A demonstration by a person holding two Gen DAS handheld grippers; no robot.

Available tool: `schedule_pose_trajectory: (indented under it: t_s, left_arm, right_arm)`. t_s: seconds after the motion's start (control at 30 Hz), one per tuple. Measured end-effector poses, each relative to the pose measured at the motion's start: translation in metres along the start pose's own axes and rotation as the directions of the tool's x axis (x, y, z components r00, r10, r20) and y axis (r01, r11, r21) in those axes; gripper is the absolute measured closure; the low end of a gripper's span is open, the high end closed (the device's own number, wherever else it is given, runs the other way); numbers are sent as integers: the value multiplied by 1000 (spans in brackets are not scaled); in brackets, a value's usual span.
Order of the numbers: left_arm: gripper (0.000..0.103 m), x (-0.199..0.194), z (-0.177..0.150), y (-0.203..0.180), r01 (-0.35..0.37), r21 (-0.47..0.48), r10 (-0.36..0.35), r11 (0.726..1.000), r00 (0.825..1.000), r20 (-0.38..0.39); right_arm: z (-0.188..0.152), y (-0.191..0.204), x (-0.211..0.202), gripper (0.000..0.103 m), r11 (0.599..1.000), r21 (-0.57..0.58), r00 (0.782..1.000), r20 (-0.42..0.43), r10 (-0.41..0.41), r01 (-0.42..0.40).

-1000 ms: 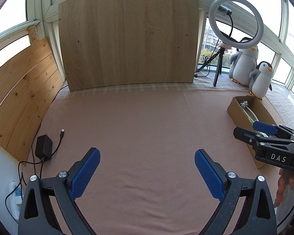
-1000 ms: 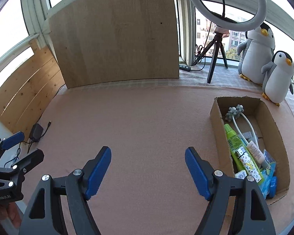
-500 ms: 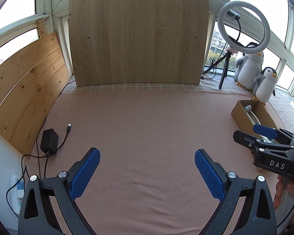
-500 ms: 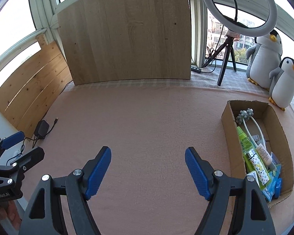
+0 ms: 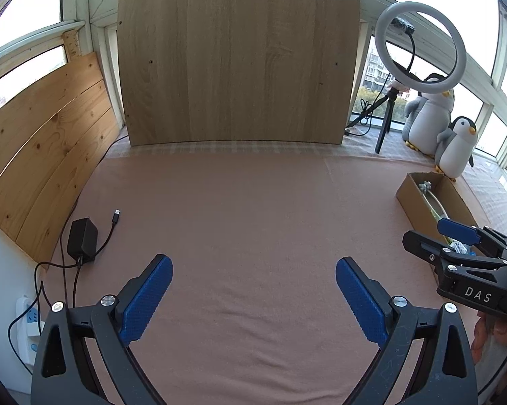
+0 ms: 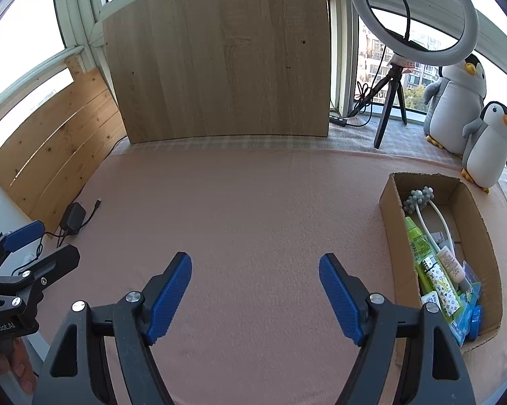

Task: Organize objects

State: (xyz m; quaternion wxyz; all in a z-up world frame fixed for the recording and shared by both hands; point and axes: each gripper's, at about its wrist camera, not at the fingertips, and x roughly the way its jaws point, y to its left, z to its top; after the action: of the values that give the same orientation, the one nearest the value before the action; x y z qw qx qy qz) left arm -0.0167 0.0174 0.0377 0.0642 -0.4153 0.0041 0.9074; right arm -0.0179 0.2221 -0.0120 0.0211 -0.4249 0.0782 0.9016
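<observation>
A cardboard box sits at the right of the pink cloth. Inside lie a green tube, a white tube, a white massager with grey balls and blue packets. My right gripper is open above bare cloth, left of the box, nothing between its blue pads. My left gripper is open too, over bare cloth. In the left wrist view the box shows at the right behind the right gripper. The left gripper appears at the left edge of the right wrist view.
A wooden board stands at the back and a plank panel lines the left side. A black charger with cable lies at the left by a power strip. A ring light on a tripod and two plush penguins stand back right.
Both views have swung slightly, so the box and the penguins now sit further right in each frame. Both grippers stay open and hold nothing.
</observation>
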Motion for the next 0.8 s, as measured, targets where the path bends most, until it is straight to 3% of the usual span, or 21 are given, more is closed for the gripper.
schedule_pose_trajectory:
  t_s: [0.8]
  left_arm:
    - [1, -18, -16, -11, -28, -8, 28, 1000, 999, -37]
  right_arm:
    - [-22, 2, -24, 28, 1000, 3, 1000, 21, -19, 19]
